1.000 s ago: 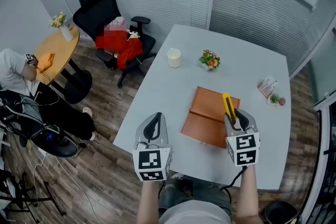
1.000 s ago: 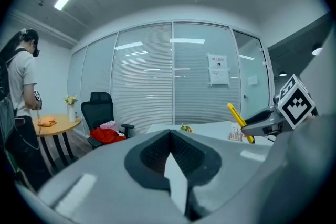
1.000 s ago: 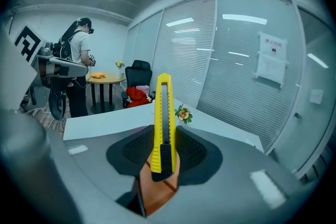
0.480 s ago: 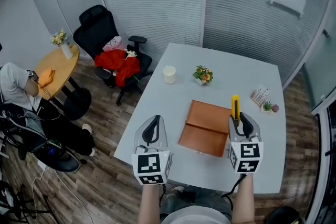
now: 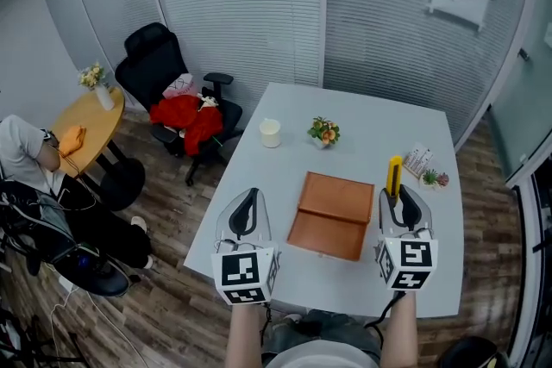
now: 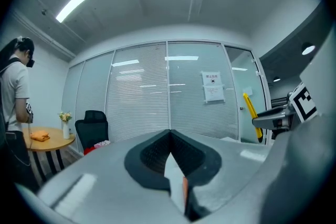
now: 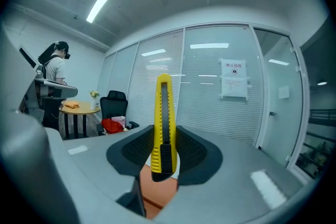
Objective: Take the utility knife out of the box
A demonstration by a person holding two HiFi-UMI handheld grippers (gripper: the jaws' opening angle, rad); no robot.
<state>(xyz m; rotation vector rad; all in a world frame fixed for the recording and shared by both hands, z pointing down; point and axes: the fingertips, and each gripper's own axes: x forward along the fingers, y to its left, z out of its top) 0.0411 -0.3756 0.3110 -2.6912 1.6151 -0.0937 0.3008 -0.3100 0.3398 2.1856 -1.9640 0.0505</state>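
White table — flat brown box | right gripper pinching slim yellow utility knife | left gripper pressed together

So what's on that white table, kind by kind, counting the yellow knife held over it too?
box: 1
knife: 1
cup: 1
plants: 2
packet: 1
Total: 6
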